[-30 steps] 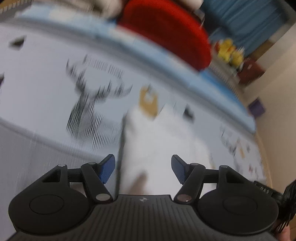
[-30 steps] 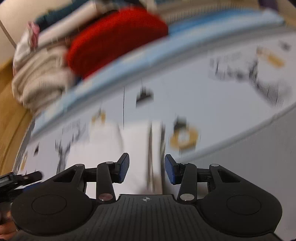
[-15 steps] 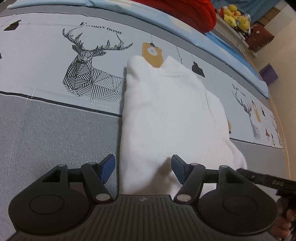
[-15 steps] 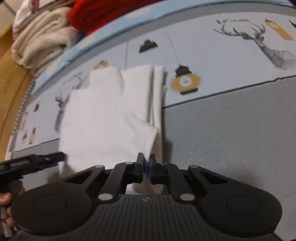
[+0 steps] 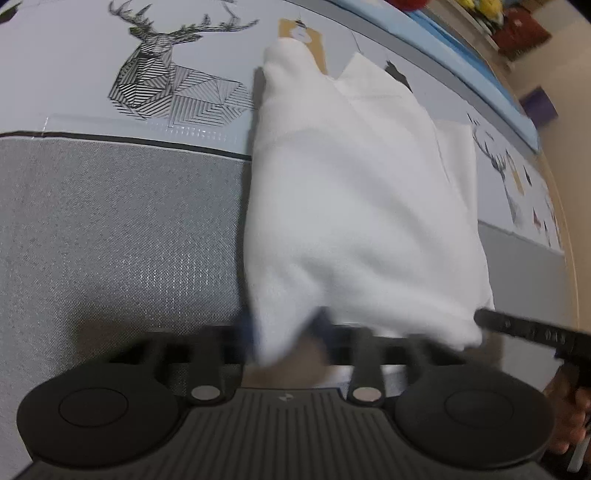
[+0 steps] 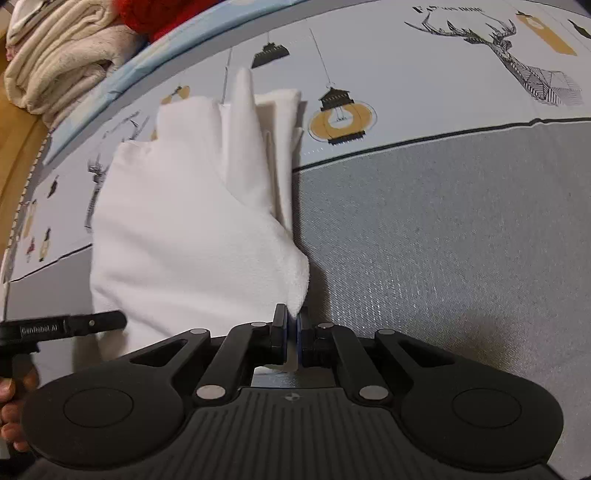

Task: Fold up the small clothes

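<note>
A white folded garment (image 5: 351, 203) lies on a bed sheet (image 5: 110, 221), across the line between its printed and grey parts. My left gripper (image 5: 286, 325) is at the garment's near left corner. Its jaws are closing, and the cloth bunches between the blurred blue pads. My right gripper (image 6: 293, 325) is shut on the near right corner of the garment (image 6: 184, 221), which lifts into a small peak there. Each wrist view shows the tip of the other gripper at its edge: the right gripper (image 5: 517, 328) and the left gripper (image 6: 74, 325).
The sheet carries a deer print (image 5: 173, 85) and a lantern print (image 6: 340, 118). Folded beige towels (image 6: 55, 62) and a red item (image 6: 155, 14) are stacked at the far edge. A purple box (image 5: 539, 103) stands on the floor beyond. A hand (image 6: 11, 406) holds the left tool.
Both grippers dropped closer to the garment's near edge. The right jaws shut on the right corner. The left jaws narrowed around the left corner.
</note>
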The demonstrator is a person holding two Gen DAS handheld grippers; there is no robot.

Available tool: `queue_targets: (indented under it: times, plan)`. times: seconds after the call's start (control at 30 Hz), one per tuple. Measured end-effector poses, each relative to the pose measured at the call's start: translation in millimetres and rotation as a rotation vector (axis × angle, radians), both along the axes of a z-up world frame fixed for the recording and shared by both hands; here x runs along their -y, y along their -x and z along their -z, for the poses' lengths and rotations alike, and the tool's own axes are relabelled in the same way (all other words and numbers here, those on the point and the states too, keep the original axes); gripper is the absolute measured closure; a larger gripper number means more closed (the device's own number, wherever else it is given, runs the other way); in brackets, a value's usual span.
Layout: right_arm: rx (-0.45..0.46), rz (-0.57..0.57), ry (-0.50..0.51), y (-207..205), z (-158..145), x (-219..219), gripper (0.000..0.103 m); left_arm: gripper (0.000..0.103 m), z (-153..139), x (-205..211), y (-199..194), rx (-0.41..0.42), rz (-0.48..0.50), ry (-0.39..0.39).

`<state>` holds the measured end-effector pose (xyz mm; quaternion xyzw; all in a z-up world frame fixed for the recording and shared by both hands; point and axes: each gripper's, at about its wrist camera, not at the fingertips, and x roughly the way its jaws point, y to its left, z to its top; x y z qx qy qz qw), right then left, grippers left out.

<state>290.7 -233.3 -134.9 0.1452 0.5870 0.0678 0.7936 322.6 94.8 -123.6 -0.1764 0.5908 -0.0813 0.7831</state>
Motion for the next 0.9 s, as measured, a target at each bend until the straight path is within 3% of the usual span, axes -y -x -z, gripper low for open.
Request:
queue_targets:
  times: [0.13,0.2,0.27,0.3,0.33,0.37,0.4,0.47,0.57,0.67,0.9]
  plan:
    - [0.014,0.013,0.029,-1.0,0.7,-1.1,0.099,0.081,-2.7,2.7,6.8,0.028,0.051,-0.053]
    - [0.028,0.004,0.053,1.6,-2.3,-3.0,0.098,0.057,-6.7,3.1,13.4,0.040,0.040,-0.100]
    - [0.068,-0.012,0.112,8.2,-11.6,-7.5,0.083,0.050,-18.5,8.5,24.3,0.080,0.068,-0.186]
    - [0.098,-0.027,0.137,13.0,-18.9,-9.9,0.081,0.044,-28.3,13.0,31.3,0.120,0.088,-0.235]
    - [0.140,-0.049,0.175,18.6,-28.4,-13.7,0.079,0.038,-38.9,17.2,39.9,0.165,0.103,-0.286]
    - [0.199,-0.074,0.234,25.9,-40.4,-19.4,0.078,0.022,-51.2,20.5,48.6,0.207,0.108,-0.330]
    - [0.269,-0.096,0.296,34.7,-53.1,-25.5,0.077,0.013,-64.4,22.6,57.0,0.248,0.098,-0.364]
    - [0.390,-0.096,0.359,54.4,-77.4,-31.9,0.074,0.012,-90.9,25.5,77.3,0.352,0.068,-0.392]
    - [0.533,-0.034,0.327,91.2,-112.7,-32.6,0.061,0.000,-123.3,30.9,110.1,0.469,0.005,-0.414]
    - [0.633,0.002,0.310,130.6,-138.0,-33.9,0.056,0.000,-148.0,41.1,146.9,0.560,-0.062,-0.424]
    - [0.699,0.024,0.268,203.9,-156.7,-29.8,0.050,0.000,-170.4,70.3,232.2,0.658,-0.112,-0.439]
